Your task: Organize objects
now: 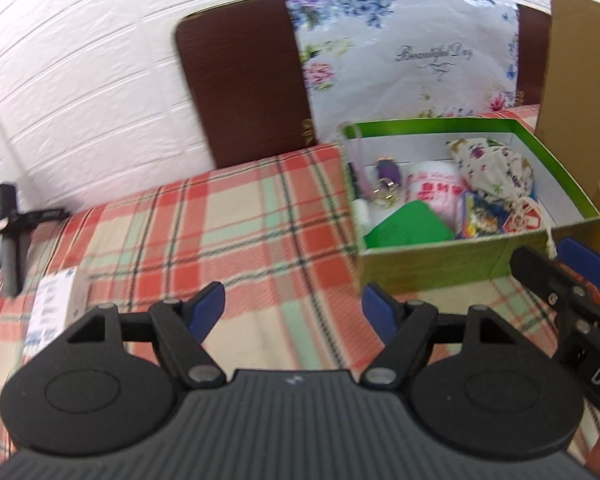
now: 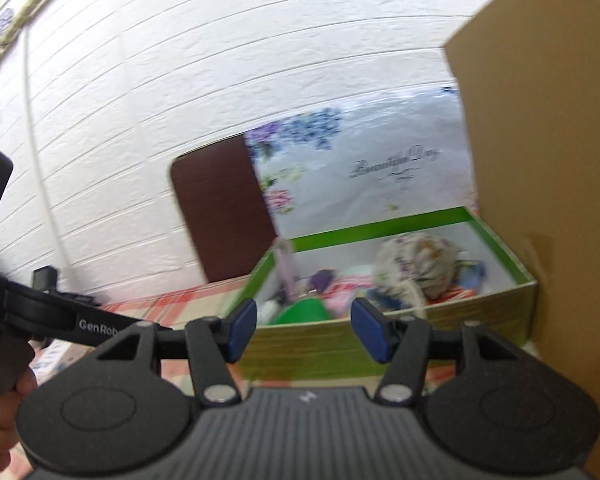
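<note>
A green box (image 1: pixel 440 258) stands on the plaid tablecloth (image 1: pixel 220 232), ahead and to the right. In it lie a floral drawstring pouch (image 1: pixel 496 172), a green card (image 1: pixel 408 228), a purple trinket (image 1: pixel 388 174), a pink-printed white packet (image 1: pixel 434 190) and a colourful small pack (image 1: pixel 476 216). My left gripper (image 1: pixel 294 314) is open and empty above the cloth, left of the box. My right gripper (image 2: pixel 304 332) is open and empty just before the box's near wall (image 2: pixel 340 348); it also shows in the left wrist view (image 1: pixel 556 262). The pouch (image 2: pixel 416 264) lies inside.
A cardboard box (image 1: pixel 580 72) stands right of the green box, also in the right wrist view (image 2: pixel 548 160). A dark brown board (image 1: pixel 244 92) and a floral sheet (image 1: pixel 412 60) lean on the white wall. A white labelled box (image 1: pixel 54 308) and a black stand (image 1: pixel 10 232) sit at the left.
</note>
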A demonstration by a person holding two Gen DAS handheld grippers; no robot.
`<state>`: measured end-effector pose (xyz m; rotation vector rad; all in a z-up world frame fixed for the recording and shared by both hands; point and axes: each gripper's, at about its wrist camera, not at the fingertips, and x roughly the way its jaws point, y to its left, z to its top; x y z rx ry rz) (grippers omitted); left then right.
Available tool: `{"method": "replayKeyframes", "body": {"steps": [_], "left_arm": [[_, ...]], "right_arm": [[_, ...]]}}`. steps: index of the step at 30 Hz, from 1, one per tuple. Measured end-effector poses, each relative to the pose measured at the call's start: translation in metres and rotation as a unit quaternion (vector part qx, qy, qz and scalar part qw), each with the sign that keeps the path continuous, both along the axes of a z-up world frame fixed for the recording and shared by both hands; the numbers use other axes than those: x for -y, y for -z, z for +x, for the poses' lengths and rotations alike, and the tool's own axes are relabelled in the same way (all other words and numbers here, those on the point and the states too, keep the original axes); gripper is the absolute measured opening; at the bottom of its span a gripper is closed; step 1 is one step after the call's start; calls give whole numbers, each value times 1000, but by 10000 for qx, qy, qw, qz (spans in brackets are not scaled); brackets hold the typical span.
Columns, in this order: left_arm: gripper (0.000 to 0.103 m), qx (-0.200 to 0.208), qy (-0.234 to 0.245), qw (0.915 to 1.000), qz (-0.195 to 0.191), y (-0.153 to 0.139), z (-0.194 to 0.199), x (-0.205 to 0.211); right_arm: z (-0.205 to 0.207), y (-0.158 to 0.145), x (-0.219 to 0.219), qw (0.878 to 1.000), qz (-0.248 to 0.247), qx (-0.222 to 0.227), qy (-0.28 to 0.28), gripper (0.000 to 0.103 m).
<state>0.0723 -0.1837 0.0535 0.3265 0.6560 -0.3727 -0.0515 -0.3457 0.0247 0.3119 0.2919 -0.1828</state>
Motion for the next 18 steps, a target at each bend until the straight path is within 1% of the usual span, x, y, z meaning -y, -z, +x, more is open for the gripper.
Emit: {"method": "replayKeyframes", "body": {"steps": [4,9,14,18], "left_arm": [[77,-41,-190,9998,-83,1,-2,-29],[78,-40,-418,9988,-231,1,-4,-58],[79,57,-551,9982,-221,3,-6,-76],[79,90,-659,9976,-204,4,-7,-89]], "right_arm": [[1,-4,-22,9996,1,-62,-260,54],[0,-12,-46,9986,-136,-82,-505,56],[0,-17,-62,9972,-39,-120,-731,57],[3,-21,-75,9962,-180,-136,-841,57]]}}
